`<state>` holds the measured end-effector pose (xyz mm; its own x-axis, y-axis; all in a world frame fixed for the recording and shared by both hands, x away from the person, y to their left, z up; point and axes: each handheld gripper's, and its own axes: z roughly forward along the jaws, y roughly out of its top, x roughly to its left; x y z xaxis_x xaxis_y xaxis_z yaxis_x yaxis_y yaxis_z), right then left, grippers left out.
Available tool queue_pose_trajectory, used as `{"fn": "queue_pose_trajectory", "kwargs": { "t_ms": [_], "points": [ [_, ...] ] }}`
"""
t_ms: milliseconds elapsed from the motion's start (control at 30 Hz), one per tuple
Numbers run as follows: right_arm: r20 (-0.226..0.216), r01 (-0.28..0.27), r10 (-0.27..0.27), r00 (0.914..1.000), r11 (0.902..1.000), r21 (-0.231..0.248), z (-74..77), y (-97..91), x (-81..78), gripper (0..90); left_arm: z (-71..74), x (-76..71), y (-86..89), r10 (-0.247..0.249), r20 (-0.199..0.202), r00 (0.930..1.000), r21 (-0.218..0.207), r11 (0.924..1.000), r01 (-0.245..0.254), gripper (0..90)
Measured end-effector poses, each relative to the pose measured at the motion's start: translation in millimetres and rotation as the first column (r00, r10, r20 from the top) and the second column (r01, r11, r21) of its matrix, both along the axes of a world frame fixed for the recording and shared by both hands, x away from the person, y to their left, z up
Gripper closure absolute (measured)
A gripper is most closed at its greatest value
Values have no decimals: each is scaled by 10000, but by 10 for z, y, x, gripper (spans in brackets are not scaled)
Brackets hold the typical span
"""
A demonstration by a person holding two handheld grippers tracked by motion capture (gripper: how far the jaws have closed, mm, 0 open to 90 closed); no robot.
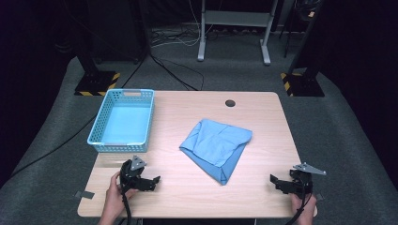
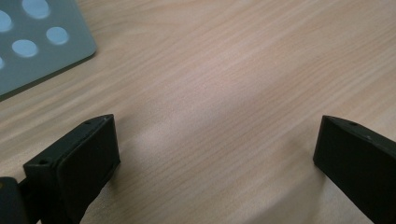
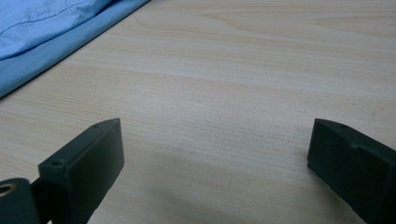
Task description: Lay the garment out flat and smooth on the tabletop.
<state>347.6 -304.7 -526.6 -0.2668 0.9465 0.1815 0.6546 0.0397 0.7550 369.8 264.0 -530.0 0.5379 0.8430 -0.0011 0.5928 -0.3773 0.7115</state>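
Cloth between both open grippers

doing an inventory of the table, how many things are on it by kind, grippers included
blue cloth: 1
blue basket: 1
grippers: 2, the left gripper and the right gripper, both open with nothing between the jaws
total: 4

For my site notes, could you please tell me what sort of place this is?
Probably a lab recording station: a pale wooden table on grey carpet, hazard-striped black stand bases, and loose floor cables behind.
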Motion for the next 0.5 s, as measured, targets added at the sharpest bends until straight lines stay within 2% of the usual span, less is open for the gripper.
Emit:
{"fn": "queue_pose_trajectory", "kwargs": {
  "t_ms": [33, 300, 400, 467, 500],
  "points": [
    [-8, 18, -18, 10000, 10000, -74, 0, 8, -1, 31, 0, 4, -21, 149, 3, 9999, 0, 9999, -149, 0],
    [-11, 24, -25, 10000, 9983, -587, 1, 58, -5, 40, 0, 11, -63, 348, 8, 9994, -10, 9994, -348, 0],
    [282, 130, -108, 9995, 9968, -792, 11, 81, -39, 51, 4, 16, -74, 91, -24, 10000, -81, 9999, -91, 2],
    [214, 135, -117, 9997, 9965, -826, 9, 83, -34, 50, 26, 21, -103, -371, -234, 9990, -529, 9980, 359, 5],
    [202, 116, -100, 9997, 9965, -832, 11, 82, -32, 49, 39, 23, -128, -567, -217, 9982, -736, 9958, 550, 6]
  ]
}}
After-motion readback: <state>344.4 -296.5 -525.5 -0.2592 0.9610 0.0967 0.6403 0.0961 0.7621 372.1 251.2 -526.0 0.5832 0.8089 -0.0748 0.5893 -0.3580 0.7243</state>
